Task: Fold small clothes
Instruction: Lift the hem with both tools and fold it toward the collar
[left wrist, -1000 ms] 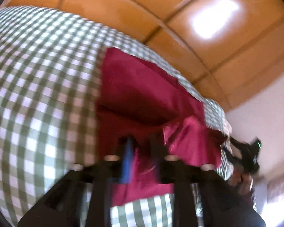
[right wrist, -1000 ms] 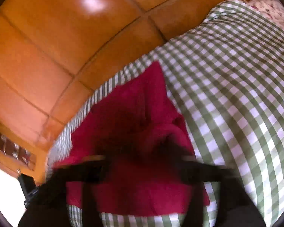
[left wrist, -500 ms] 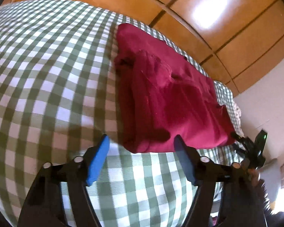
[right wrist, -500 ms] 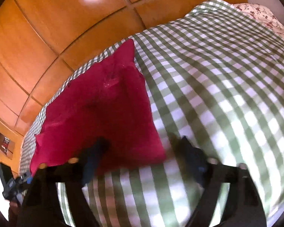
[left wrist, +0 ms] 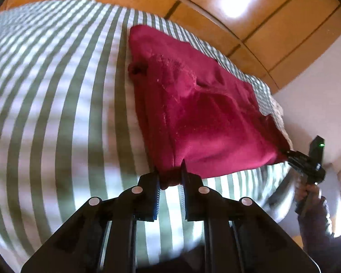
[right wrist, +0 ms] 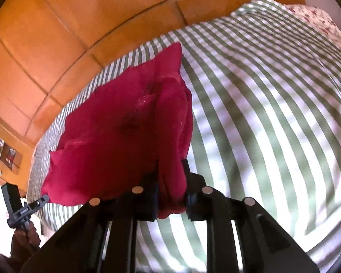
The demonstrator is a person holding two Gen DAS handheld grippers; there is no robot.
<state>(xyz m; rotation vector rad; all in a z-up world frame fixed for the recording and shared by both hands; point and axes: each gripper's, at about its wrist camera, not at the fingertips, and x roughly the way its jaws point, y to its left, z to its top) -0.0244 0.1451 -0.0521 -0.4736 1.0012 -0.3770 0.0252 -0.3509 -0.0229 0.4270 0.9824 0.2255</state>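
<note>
A dark red garment [left wrist: 200,113] lies partly folded on a green-and-white checked bedspread [left wrist: 56,113]. My left gripper [left wrist: 169,173] is shut on its near left corner, with cloth bunched between the fingers. My right gripper [right wrist: 171,170] is shut on the near right corner of the garment [right wrist: 125,132]. The right gripper also shows in the left wrist view [left wrist: 284,151] at the cloth's far corner. The left gripper shows in the right wrist view [right wrist: 46,196] at the opposite corner.
Orange wooden panelling [left wrist: 250,18] runs behind the bed. A floral pillow or sheet [right wrist: 318,20] lies at the far right of the bedspread [right wrist: 272,113]. A white wall [left wrist: 318,86] stands to the right in the left wrist view.
Half a second ago both grippers were open just short of the garment's near edge. Both have since moved onto its near corners and shut on the cloth.
</note>
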